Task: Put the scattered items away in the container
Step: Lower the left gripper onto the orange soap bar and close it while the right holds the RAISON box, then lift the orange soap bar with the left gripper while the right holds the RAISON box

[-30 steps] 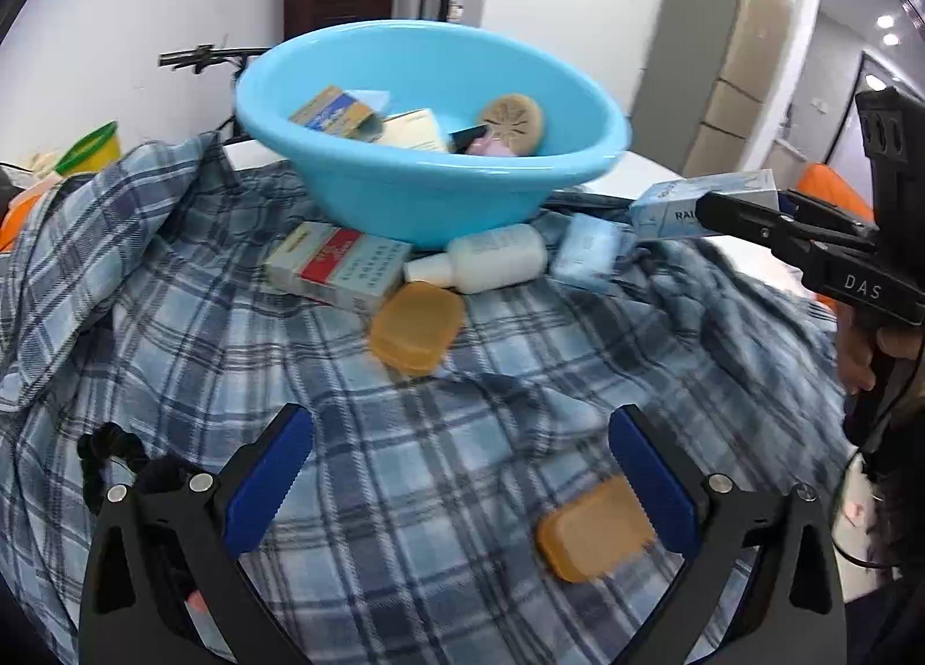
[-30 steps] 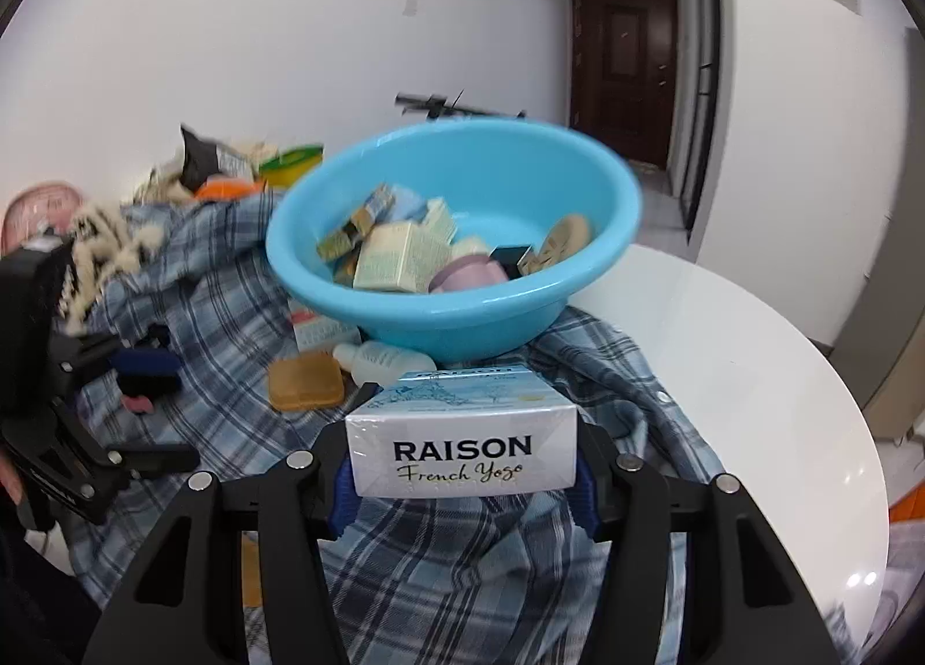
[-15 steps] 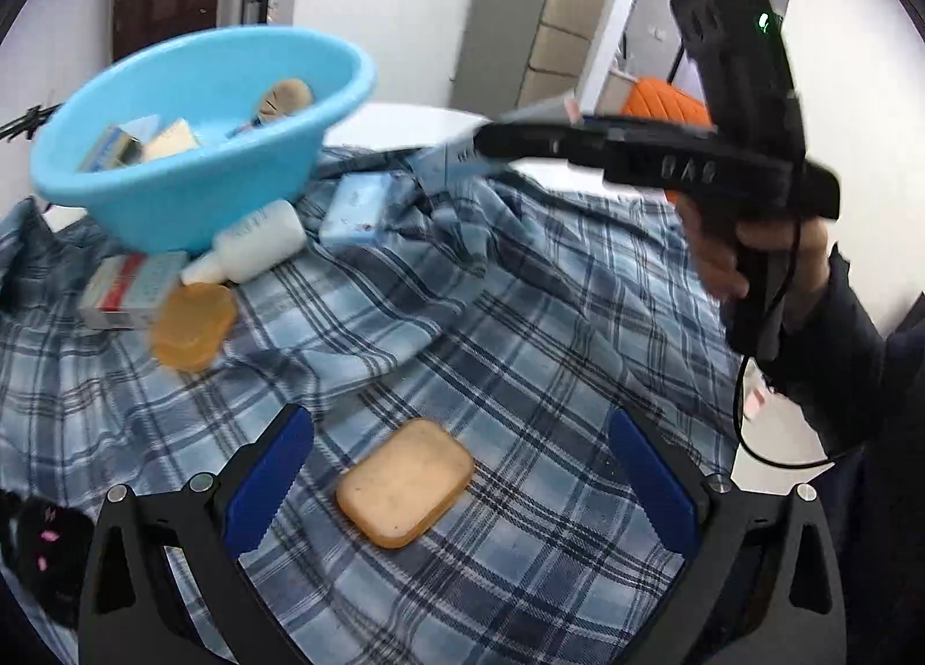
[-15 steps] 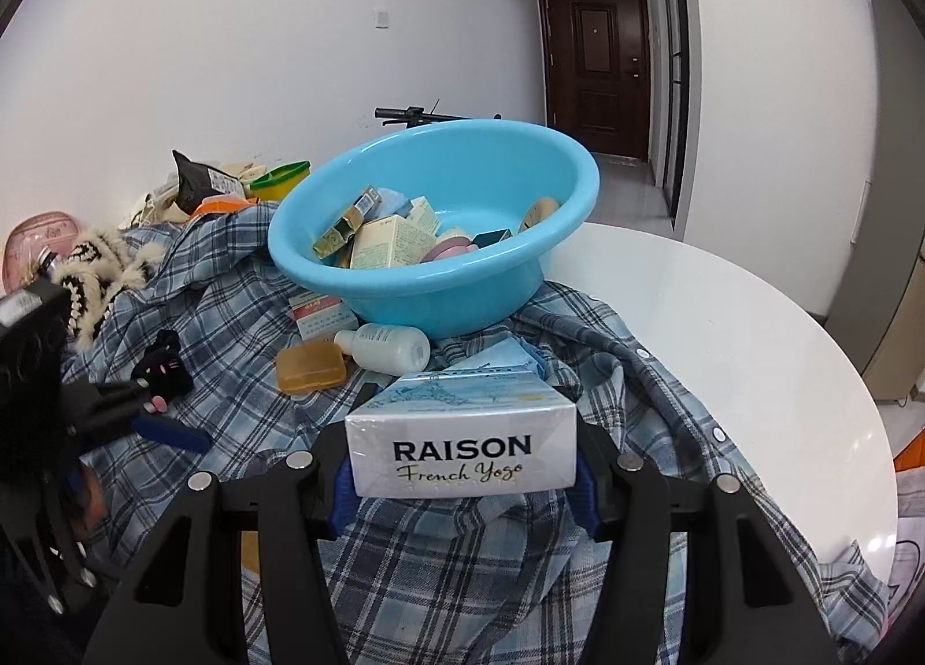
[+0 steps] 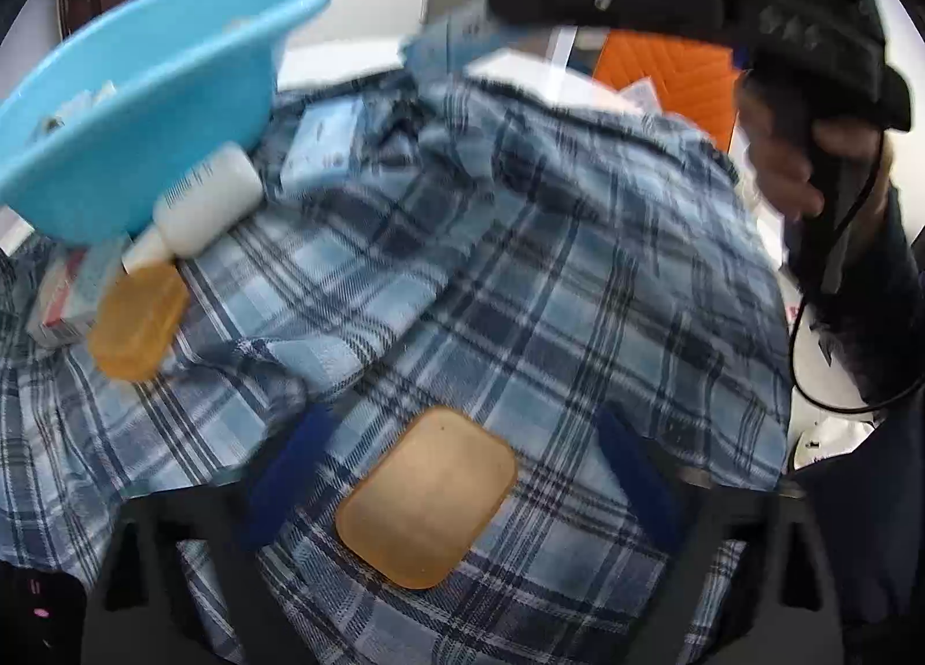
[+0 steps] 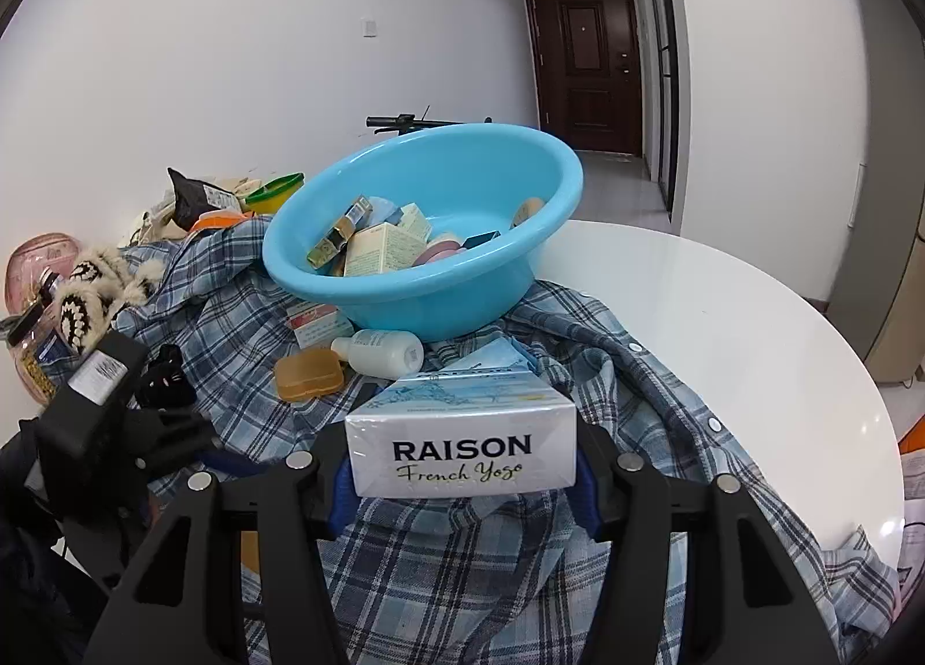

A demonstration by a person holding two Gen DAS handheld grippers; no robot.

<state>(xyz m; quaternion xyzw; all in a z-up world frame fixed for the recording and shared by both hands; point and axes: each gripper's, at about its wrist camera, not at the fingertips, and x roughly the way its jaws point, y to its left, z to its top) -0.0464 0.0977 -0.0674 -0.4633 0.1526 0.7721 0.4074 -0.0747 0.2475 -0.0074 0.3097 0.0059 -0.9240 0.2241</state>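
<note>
My right gripper (image 6: 462, 468) is shut on a white RAISON box (image 6: 461, 445), held above the plaid cloth in front of the blue basin (image 6: 428, 289), which holds several small boxes and tins. My left gripper (image 5: 457, 474) is open, its blue pads either side of an orange soap bar (image 5: 426, 496) lying on the cloth. A second orange soap bar (image 5: 137, 321), a white bottle (image 5: 202, 202), a light blue pack (image 5: 324, 144) and a red-and-white box (image 5: 58, 300) lie by the basin (image 5: 139, 104). The right gripper also shows in the left wrist view, top right.
A blue plaid shirt (image 6: 578, 578) covers much of the round white table (image 6: 722, 318). Clutter lies at the far left: a furry slipper (image 6: 92, 295), a pink jar (image 6: 29, 283), a green-rimmed bowl (image 6: 277, 191). The left gripper's black body (image 6: 98, 422) is at the lower left.
My left gripper has moved forward and down so the near soap bar now sits between its pads. My right gripper has lifted the RAISON box a little and still holds it.
</note>
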